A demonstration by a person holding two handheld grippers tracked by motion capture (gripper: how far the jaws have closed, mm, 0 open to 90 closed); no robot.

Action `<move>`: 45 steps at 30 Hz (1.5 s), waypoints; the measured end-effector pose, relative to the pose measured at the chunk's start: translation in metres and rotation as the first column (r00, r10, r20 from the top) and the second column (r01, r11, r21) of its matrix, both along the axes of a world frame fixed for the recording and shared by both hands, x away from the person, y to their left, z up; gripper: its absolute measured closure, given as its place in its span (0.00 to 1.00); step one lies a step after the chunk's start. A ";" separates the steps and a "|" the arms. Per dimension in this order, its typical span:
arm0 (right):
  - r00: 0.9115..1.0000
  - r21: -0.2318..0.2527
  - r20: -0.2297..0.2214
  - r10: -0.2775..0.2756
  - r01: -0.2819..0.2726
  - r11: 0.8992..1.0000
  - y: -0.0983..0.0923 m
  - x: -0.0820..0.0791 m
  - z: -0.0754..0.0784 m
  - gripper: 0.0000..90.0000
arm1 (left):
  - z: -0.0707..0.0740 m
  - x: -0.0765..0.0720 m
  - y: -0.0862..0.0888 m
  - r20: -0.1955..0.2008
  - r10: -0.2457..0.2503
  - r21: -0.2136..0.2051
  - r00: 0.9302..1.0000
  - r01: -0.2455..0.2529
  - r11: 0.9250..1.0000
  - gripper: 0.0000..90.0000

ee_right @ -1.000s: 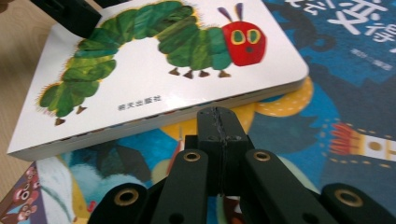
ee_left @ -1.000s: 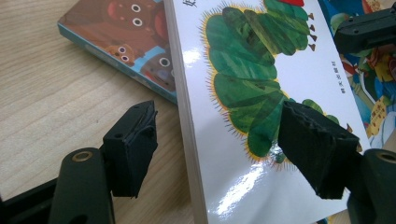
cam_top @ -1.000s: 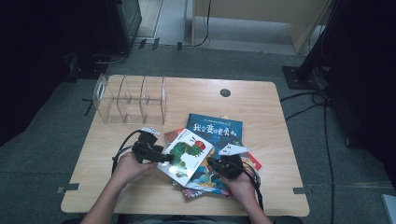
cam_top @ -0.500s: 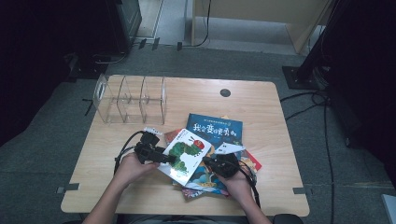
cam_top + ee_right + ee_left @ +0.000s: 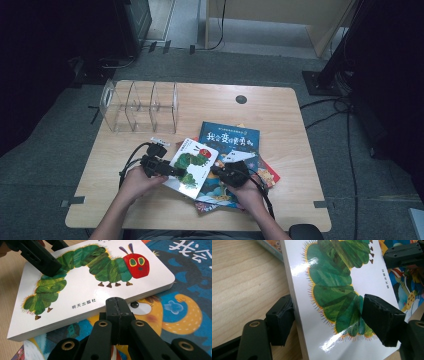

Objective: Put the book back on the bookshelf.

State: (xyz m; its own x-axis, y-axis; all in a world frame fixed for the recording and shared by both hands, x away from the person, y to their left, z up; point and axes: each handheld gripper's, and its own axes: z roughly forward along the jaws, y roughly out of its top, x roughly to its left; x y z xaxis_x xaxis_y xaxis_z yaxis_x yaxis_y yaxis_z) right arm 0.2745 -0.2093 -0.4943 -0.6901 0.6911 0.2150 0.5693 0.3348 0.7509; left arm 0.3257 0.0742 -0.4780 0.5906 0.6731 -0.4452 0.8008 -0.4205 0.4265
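Caterpillar book (image 5: 194, 167): white board book with a green caterpillar on the cover; I see it lying tilted on top of a spread of other picture books, between my two grippers.
Left gripper (image 5: 167, 170): my jaws straddle the near-left edge of the caterpillar book (image 5: 342, 290), one pad under the edge by the table, the other pad on the cover over the caterpillar's tail; they are clamped on it.
Left jaw width: narrow, just the thickness of the board book.
Right gripper (image 5: 220, 173): my jaws are pressed fully together with nothing between them; the joined tips (image 5: 116, 305) sit against the side edge of the caterpillar book (image 5: 100, 277), right where it meets the book beneath.
Blue book (image 5: 229, 141): beyond my right jaws, flat, partly under the caterpillar book.
Orange-figure book (image 5: 160, 315): directly under my right jaws.
Clear organiser (image 5: 140, 106): beyond my left jaws, well apart, upright on the table, with several compartments.
Table (image 5: 280, 115): pale wood, round dark hole near its far edge.
Room: grey carpeted floor (image 5: 50, 150), cables and dark equipment around the table.
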 end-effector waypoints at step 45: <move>0.997 -0.018 0.030 0.075 -0.075 0.997 0.017 0.006 0.001 0.92 | 0.085 0.021 -0.017 -0.153 0.008 -0.019 0.988 -0.011 1.000 0.85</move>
State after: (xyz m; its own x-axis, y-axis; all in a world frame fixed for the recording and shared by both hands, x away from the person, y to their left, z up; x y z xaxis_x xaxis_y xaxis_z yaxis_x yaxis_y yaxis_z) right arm 0.2805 -0.1923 -0.4936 -0.7462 0.6405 0.1815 0.5187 0.3886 0.7616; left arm 0.3470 0.0570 -0.3932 0.5083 0.6683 -0.5432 0.8611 -0.4052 0.3072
